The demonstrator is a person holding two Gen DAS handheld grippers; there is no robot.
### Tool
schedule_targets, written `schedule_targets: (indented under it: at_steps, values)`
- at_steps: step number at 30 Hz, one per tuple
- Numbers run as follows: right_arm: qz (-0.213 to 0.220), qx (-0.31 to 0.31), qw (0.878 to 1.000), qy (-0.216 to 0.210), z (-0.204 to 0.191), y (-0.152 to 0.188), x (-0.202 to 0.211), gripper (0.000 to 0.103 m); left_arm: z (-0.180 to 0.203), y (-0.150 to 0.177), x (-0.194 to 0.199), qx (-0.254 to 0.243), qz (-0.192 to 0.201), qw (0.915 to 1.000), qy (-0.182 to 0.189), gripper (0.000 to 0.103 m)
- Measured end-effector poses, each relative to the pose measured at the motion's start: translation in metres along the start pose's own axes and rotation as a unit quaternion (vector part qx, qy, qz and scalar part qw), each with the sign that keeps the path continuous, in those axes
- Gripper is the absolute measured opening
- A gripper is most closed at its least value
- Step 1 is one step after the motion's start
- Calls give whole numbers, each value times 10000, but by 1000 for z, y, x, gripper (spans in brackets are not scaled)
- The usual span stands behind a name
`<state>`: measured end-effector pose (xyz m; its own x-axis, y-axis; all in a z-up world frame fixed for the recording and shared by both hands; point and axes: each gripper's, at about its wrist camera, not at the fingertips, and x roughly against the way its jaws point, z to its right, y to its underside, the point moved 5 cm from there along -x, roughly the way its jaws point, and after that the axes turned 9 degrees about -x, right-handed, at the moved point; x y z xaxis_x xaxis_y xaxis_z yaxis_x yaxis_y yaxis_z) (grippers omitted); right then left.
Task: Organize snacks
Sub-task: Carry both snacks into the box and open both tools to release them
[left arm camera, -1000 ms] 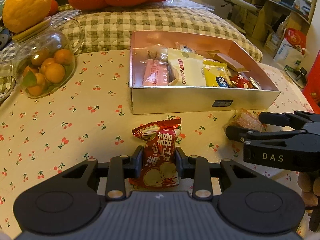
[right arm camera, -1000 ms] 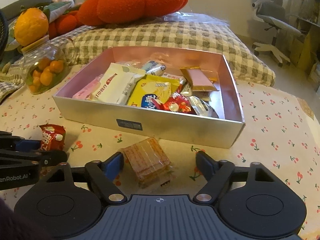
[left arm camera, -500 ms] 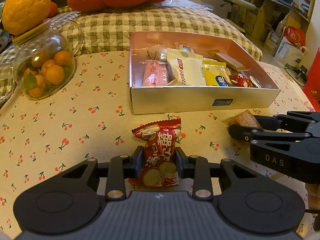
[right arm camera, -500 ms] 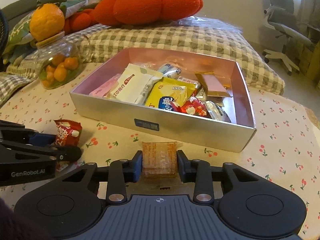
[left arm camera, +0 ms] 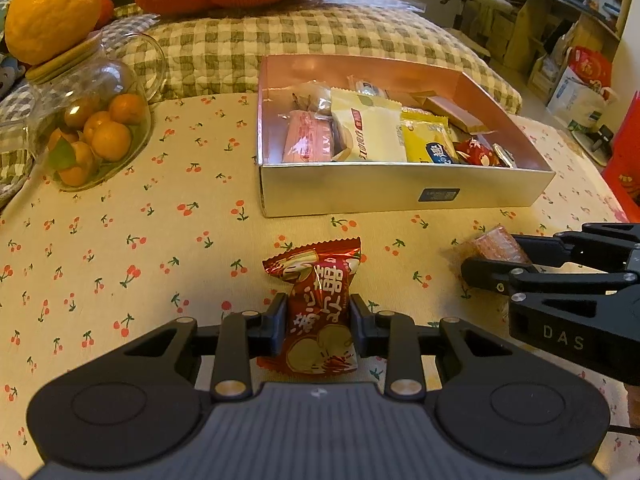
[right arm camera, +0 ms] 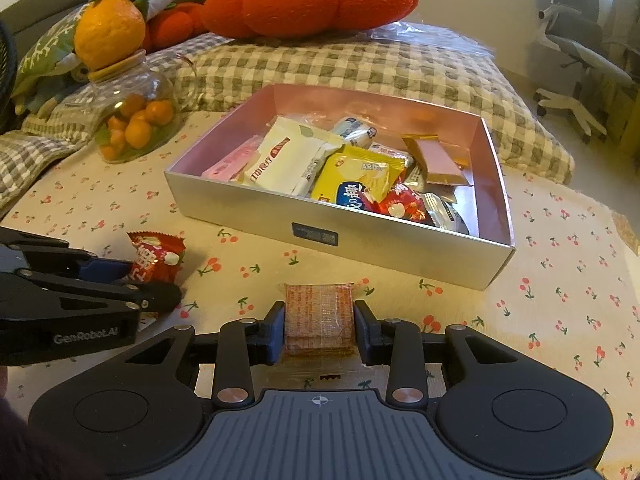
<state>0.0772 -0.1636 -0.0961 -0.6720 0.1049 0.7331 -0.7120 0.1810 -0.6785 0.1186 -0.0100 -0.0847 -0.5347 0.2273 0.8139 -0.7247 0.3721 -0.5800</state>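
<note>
Taking the silver box as the landmark and going left to right: well to its left stands a glass jar of small oranges, with a large orange fruit on its lid. In front of the box's left half, the left gripper pinches a red snack packet between its fingers, as it did a second ago. In front of the box's right half, the right gripper now has its fingers pressed against both sides of an orange wafer pack; a second ago those fingers stood spread around the pack, which lay skewed on the cherry-print cloth. With that closure, both loose snacks are gripped, so I judge the next step to be carrying them over the box's front wall and dropping them among the packets already inside.

The right wrist view shows the squared-up grip on the wafer pack and the bare floor at the box's right end, a likely landing spot. The left wrist view shows that gripper only from the side, with the pack's end poking out, but gives the red packet's full printed face.
</note>
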Motion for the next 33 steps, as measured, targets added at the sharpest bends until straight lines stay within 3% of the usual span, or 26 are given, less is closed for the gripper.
schedule_targets:
  at_steps: [19,27,33]
  values:
    - [85,-408,9991,-71,4,-25,36,34,6,-14,27,141,198,9994,229,27]
    - [399,-1133,9925,-236,38,-61,52,34,17,-20,35,85,320,9988,358,27]
    - [499,-1699,9840,-196,72,-91,31,33,23,-20,30,51,261,9988,415,27]
